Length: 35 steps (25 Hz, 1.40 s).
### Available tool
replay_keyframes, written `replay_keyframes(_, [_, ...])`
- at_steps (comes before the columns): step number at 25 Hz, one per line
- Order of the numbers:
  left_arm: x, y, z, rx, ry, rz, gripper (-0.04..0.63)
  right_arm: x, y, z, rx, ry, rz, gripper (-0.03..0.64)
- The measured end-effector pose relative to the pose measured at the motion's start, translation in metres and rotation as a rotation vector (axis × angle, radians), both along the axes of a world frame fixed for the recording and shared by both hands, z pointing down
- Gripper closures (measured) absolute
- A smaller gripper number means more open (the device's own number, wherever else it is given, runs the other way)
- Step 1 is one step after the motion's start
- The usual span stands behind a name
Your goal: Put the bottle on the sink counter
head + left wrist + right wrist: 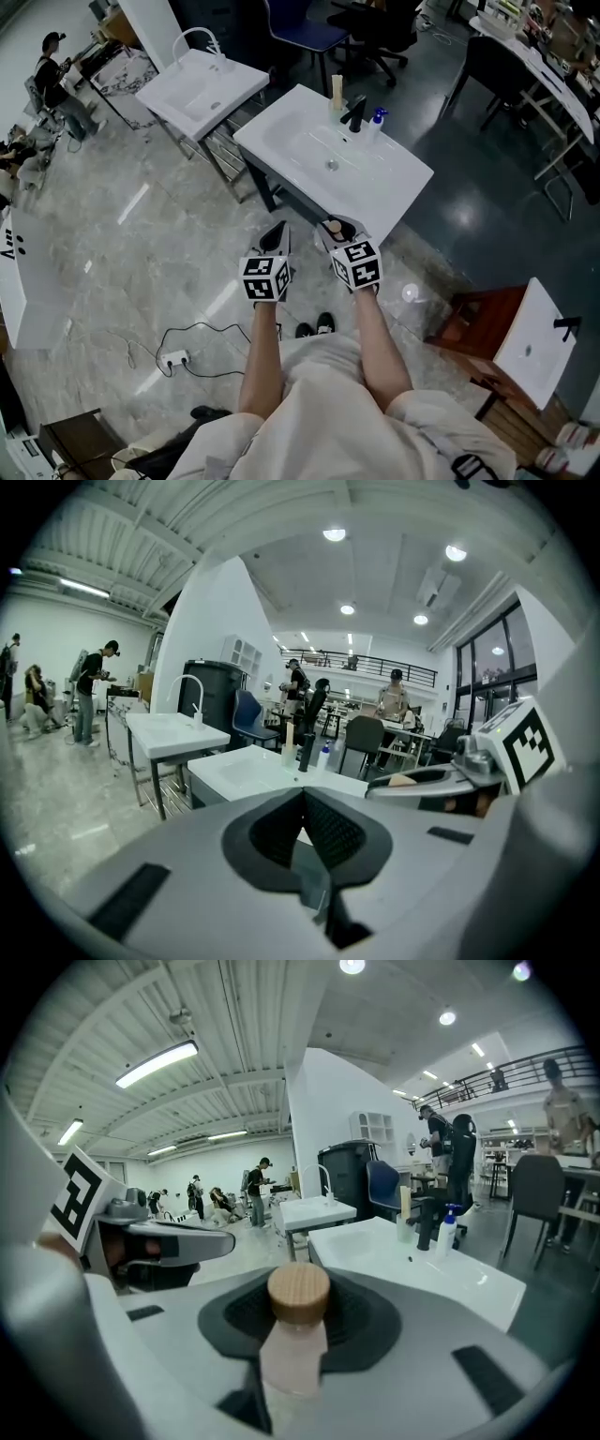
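We hold the bottle (296,1340) in the right gripper (298,1309), whose jaws are closed on its pale pink body just below the wooden cap (298,1292). In the right gripper view the bottle's long axis runs up the frame, cap on top, crossing the jaws (so we judge it close to upright, leaning forward only slightly with the gripper's downward tilt). The left gripper (302,797) has its jaws pressed together with nothing between them. It sits just beside the right one, to its left in the head view.

The coming move turns on where the sink table (389,192) lies. It is straight ahead of the right gripper, up and a little right of it in the head view, with its near edge just beyond the jaw tips. We cannot tell from above whether the bottle already overhangs that edge. The right gripper is the nearer of the two to the table's bare stretch at the right of the basin (323,155). The far rim is taken by a black tap (354,114), a tall cream cylinder (337,90) and a blue-topped pump bottle (377,120). We judge that the bottle has to travel forward and come down base first on the flat rim, well apart from the tap group. Any lean could tip so slim a thing.
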State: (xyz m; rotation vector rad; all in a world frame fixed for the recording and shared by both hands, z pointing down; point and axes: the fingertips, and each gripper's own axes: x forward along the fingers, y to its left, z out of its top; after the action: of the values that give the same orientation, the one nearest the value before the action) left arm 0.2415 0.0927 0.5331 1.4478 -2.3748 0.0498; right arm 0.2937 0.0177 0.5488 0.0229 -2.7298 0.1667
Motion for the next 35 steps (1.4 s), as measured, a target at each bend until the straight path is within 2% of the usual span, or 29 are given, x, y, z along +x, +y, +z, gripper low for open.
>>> replay_keyframes(9, [-0.003, 0.007, 0.014, -0.02, 0.005, -0.058, 0.589, -0.009, -0.007, 0.007, 0.0, -0.008, -0.041, 0.508])
replay_keyframes(15, [-0.019, 0.014, 0.013, -0.027, -0.003, -0.089, 0.589, -0.024, -0.006, 0.014, -0.031, -0.006, -0.051, 0.508])
replay_keyframes(20, [-0.035, 0.012, 0.027, -0.062, 0.003, -0.063, 0.589, -0.049, -0.011, 0.024, -0.059, 0.005, -0.041, 0.508])
replay_keyframes(23, [-0.057, 0.009, 0.029, -0.068, -0.006, -0.04, 0.589, -0.072, -0.02, 0.027, -0.058, 0.005, -0.014, 0.508])
replay_keyframes(35, [-0.174, 0.002, 0.018, -0.025, 0.021, -0.06, 0.589, -0.173, -0.03, 0.022, -0.028, 0.022, -0.002, 0.508])
